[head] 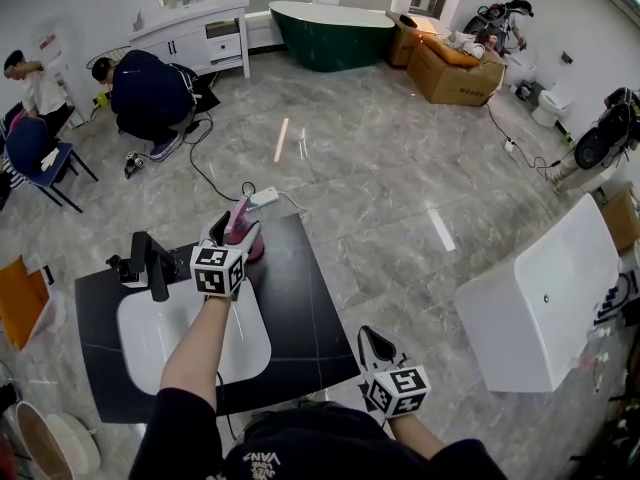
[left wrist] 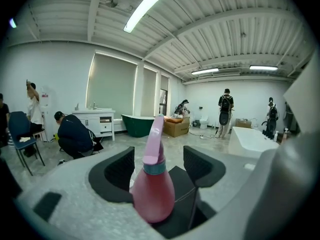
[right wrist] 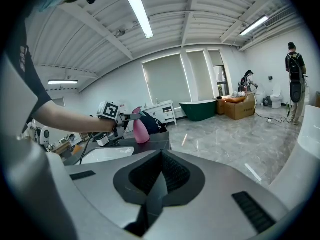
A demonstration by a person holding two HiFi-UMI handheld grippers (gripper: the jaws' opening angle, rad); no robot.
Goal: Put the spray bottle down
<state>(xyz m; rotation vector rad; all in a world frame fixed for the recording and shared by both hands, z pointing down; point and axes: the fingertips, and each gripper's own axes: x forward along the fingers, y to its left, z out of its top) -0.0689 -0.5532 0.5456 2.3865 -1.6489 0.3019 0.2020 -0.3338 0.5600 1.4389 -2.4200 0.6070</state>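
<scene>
Over on the left, the black faucet (head: 150, 260) stands at the edge of the white sink basin (head: 150, 338), which is set into the black counter (head: 305, 308). The person's arm stretches out across that basin, marker cube (head: 217, 269) on top. The left gripper (head: 236, 236) sits out at the counter's far side, and there's the pink spray bottle (head: 240, 220) right in its mouth.

In the left gripper view, the jaws stand wide. The spray bottle (left wrist: 152, 194) is upright between the two black pads, nozzle up. There's a visible gap to the right-hand pad (left wrist: 202, 164). The left-hand pad (left wrist: 116, 171) is close beside it, and whether it touches can't be told.

The right gripper view confirms it from the side. The bottle (right wrist: 140, 129) has its base down on the counter's far corner, just beyond the sink, with the left gripper (right wrist: 125, 118) around it.

Moving right, the right gripper (head: 372, 344) hangs off the counter's near right corner, low by the person's body. Its jaws are pressed together with nothing between them (right wrist: 159, 176).

Far right, a white bathtub (head: 540, 298) sits on the grey marble floor (head: 400, 168).
</scene>
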